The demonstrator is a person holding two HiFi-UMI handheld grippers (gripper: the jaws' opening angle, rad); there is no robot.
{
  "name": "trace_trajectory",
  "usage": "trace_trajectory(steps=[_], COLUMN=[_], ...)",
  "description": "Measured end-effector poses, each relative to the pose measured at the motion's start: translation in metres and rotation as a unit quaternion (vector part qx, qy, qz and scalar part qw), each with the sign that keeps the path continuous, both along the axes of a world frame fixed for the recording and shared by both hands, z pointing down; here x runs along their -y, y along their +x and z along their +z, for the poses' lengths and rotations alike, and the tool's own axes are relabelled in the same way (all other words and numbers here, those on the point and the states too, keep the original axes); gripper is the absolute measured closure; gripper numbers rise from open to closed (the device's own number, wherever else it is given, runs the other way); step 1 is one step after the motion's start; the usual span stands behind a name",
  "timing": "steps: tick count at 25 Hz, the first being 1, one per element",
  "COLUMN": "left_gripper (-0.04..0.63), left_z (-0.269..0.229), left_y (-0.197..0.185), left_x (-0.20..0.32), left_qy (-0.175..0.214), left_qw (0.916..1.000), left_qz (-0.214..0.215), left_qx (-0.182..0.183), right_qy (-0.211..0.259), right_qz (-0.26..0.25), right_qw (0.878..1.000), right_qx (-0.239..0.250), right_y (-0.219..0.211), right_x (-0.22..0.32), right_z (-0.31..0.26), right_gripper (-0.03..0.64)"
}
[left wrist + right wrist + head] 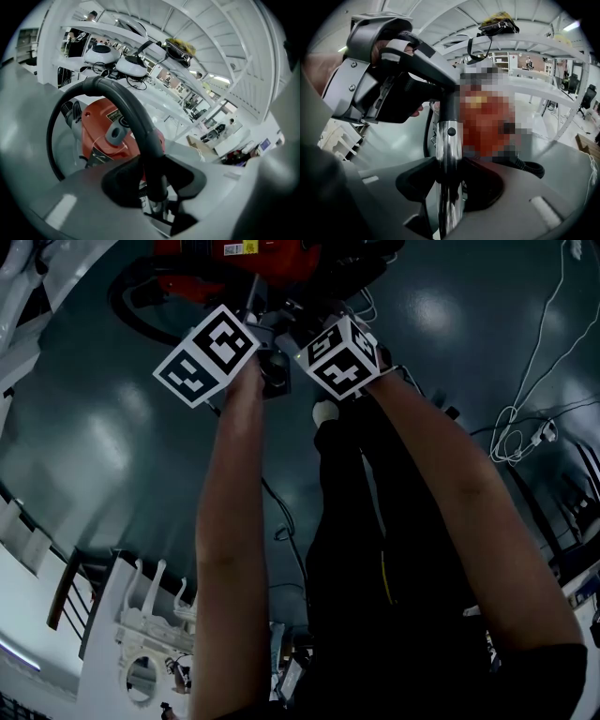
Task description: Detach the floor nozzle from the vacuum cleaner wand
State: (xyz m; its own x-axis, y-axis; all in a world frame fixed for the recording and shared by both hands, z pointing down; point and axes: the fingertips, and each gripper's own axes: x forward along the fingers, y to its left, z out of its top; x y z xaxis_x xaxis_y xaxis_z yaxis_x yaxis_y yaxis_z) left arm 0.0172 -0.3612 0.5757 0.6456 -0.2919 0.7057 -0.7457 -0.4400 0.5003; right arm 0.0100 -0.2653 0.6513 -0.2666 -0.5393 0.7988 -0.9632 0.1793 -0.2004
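A chrome wand (449, 154) with a small black button runs up into a black bent handle tube (136, 117). My right gripper (449, 183) is shut on the chrome wand, its dark pads against both sides. My left gripper (157, 180) is shut on the black handle tube just above the chrome part. In the right gripper view, it shows at the upper left, just above my right gripper. In the head view both marker cubes (208, 354) (342, 354) sit side by side over the vacuum. No floor nozzle shows in any view.
The red vacuum canister (101, 136) (244, 259) stands on the dark floor just beyond the grippers, with its black hose (50, 140) looping to the left. White cables (525, 427) lie on the floor at right. A white rack (141, 634) stands beside the person's legs.
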Motion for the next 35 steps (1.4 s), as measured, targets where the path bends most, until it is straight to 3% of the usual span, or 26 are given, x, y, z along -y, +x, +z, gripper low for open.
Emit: trace_trajectory(steps=[4,9,12,15,20,28,35], left_gripper=[0.449,0.456,0.456,0.459,0.459,0.459,0.459], left_z=[-0.001,-0.028,-0.028,-0.010,-0.005,-0.014,0.003], left_y=[0.002,-0.007,-0.012,-0.019,-0.018,-0.013,-0.013], left_x=[-0.009,0.037,0.041,0.017,0.000,-0.018,-0.038], left_qy=[0.005,0.068,0.064,0.063,0.095,0.123,0.135], left_qw=[0.9999,0.9975,0.9978,0.9979,0.9951,0.9923,0.9901], left_qz=[0.011,-0.020,-0.013,-0.001,0.016,0.013,0.030], left_qx=[0.009,0.001,0.000,0.014,0.021,-0.003,0.024], right_qy=[-0.004,-0.056,-0.069,-0.069,-0.062,-0.068,-0.078], right_qz=[-0.003,-0.009,-0.004,0.001,0.017,0.036,0.053], right_qw=[1.000,0.998,0.998,0.998,0.998,0.997,0.995], right_qx=[0.001,-0.003,-0.006,-0.005,-0.009,-0.016,-0.022], right_y=[0.000,0.006,0.014,0.018,0.035,0.053,0.068], right_x=[-0.008,-0.054,-0.080,-0.072,-0.052,-0.043,-0.043], right_z=[0.001,0.031,0.042,0.044,0.041,0.042,0.047], right_gripper=[0.449,0.449,0.449,0.449,0.449,0.449,0.449])
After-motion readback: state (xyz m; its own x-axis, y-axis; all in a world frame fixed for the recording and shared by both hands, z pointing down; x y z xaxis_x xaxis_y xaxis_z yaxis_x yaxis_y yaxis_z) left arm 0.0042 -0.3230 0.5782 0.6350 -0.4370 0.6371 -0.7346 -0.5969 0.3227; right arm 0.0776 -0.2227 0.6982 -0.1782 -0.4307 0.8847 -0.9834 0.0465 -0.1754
